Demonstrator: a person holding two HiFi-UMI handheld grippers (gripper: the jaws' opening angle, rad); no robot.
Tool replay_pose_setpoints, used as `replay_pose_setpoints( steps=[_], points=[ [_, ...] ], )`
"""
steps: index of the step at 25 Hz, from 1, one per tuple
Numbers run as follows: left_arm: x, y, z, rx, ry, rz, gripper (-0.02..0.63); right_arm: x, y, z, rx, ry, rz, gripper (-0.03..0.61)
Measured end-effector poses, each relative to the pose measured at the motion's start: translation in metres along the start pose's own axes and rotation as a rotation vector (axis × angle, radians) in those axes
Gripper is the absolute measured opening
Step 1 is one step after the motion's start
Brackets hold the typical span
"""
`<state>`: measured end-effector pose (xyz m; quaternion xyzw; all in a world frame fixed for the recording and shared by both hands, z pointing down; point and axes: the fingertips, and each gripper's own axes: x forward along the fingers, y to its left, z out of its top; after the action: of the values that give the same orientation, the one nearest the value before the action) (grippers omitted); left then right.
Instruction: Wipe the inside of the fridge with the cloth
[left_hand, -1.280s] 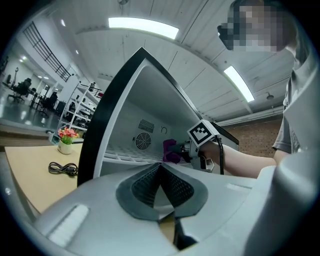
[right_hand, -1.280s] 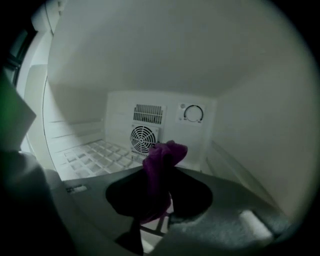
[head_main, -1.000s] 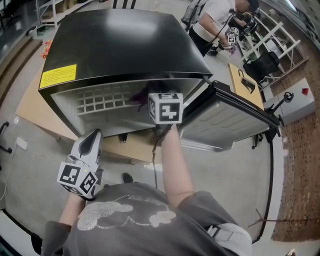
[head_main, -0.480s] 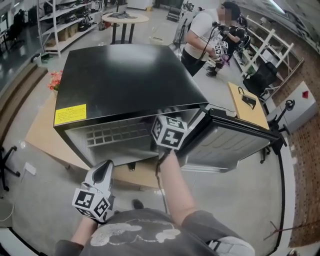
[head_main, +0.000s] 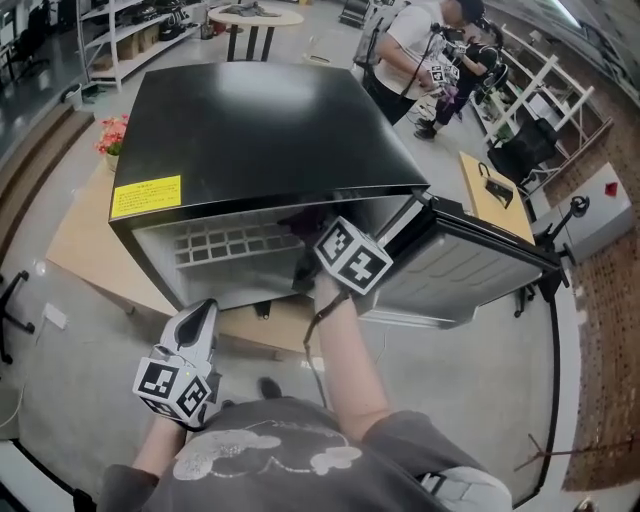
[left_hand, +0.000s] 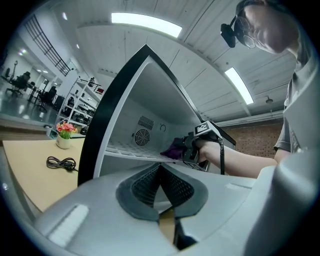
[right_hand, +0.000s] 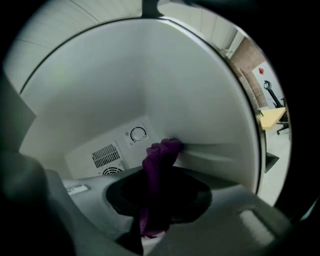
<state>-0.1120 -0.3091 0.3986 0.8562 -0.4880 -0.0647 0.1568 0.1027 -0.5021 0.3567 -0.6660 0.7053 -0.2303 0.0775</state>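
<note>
The black fridge (head_main: 260, 130) stands with its door (head_main: 450, 270) swung open to the right. My right gripper (right_hand: 157, 186) reaches inside, shut on the purple cloth (right_hand: 159, 162). The cloth presses into the corner where the right inner wall meets the back, beside the dial (right_hand: 137, 134). From the left gripper view, the cloth (left_hand: 173, 148) lies just above the white wire shelf (left_hand: 130, 150). My left gripper (head_main: 197, 318) hangs outside, low in front of the fridge, shut and empty.
The fridge sits on a low wooden platform (head_main: 80, 240) with a flower pot (head_main: 112, 132) and a black cable (left_hand: 60, 162). A person (head_main: 420, 45) works behind the fridge on the right. A small wooden desk (head_main: 490, 190) stands beyond the door.
The right gripper has shifted the cloth rightward inside the fridge, and its marker cube has tilted. The left gripper stays low outside the fridge.
</note>
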Motion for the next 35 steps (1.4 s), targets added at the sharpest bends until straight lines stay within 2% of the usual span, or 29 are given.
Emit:
replay_pose_setpoints(
  steps=[5,7,9,13,15,18,23,27,31,35],
  points=[
    [-0.003,-0.001,-0.006,-0.012,0.014,-0.022,0.018,-0.013,-0.014,-0.014,0.019,0.012,-0.033,0.087],
    [-0.004,-0.002,-0.008,-0.017,0.019,-0.031,0.018,-0.018,-0.014,-0.016,0.024,0.007,-0.020,0.087],
    [-0.005,-0.001,-0.010,-0.019,0.018,-0.035,0.018,-0.024,0.001,-0.015,0.029,-0.005,0.066,0.087],
    [-0.010,0.010,-0.012,-0.022,0.023,-0.016,0.018,-0.059,0.068,-0.027,-0.050,-0.013,0.351,0.087],
    [-0.014,0.018,-0.016,-0.019,0.024,0.007,0.018,-0.080,0.098,-0.053,-0.064,0.043,0.465,0.087],
    [-0.023,0.030,-0.018,-0.004,0.024,0.046,0.018,-0.104,0.129,-0.103,-0.042,0.176,0.570,0.087],
    [-0.039,0.044,-0.027,0.022,0.038,0.096,0.018,-0.124,0.145,-0.179,-0.109,0.358,0.637,0.088],
    [-0.052,0.054,-0.039,0.005,0.059,0.139,0.018,-0.116,0.144,-0.230,-0.186,0.505,0.674,0.087],
    [-0.066,0.061,-0.037,-0.001,0.057,0.172,0.018,-0.090,0.169,-0.245,-0.284,0.495,0.725,0.088],
    [-0.069,0.060,-0.040,-0.007,0.054,0.207,0.018,-0.064,0.191,-0.249,-0.245,0.483,0.772,0.087]
  ],
)
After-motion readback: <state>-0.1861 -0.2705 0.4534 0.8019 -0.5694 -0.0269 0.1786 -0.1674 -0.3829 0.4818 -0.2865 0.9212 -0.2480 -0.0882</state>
